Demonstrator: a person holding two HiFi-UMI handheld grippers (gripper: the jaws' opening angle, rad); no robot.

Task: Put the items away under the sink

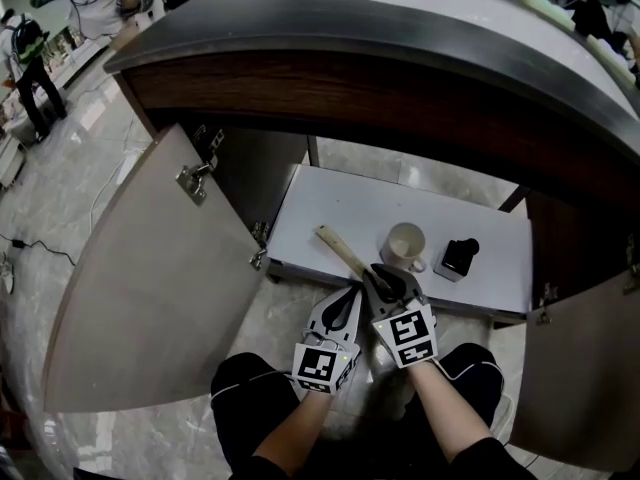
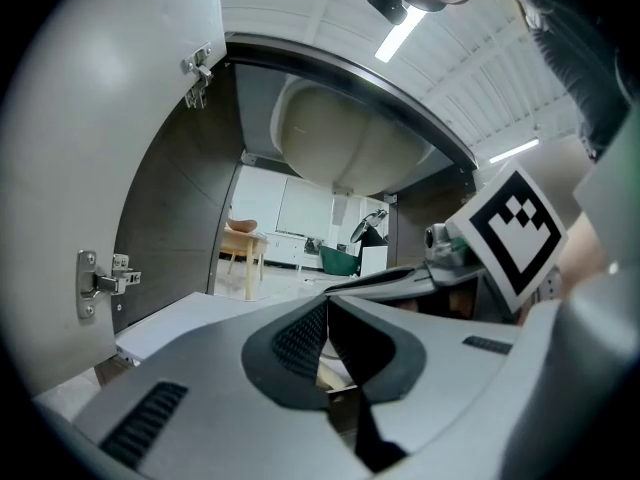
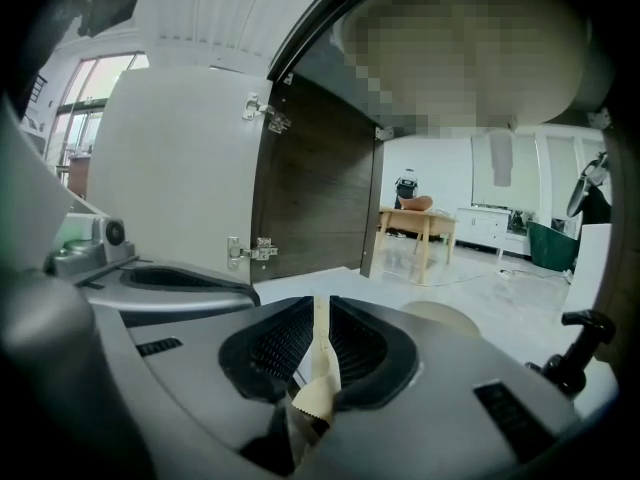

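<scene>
A long flat wooden stick (image 1: 340,250) lies slanted over the front of the white shelf (image 1: 330,203) under the sink. My right gripper (image 1: 383,281) is shut on its near end, and in the right gripper view the pale stick (image 3: 320,353) stands on edge between the black pads. My left gripper (image 1: 349,300) sits just left of the right one with its jaws closed tip to tip (image 2: 327,313) and nothing held. A cream mug (image 1: 405,245) stands upright on the shelf just beyond the right gripper. A small black object (image 1: 458,257) rests to the mug's right.
Both cabinet doors stand wide open, the left door (image 1: 150,278) and the right door (image 1: 580,368). The dark countertop (image 1: 300,18) overhangs the cabinet, and the sink bowl (image 2: 340,138) hangs above the shelf. My knees are on the marble floor before the shelf's front edge.
</scene>
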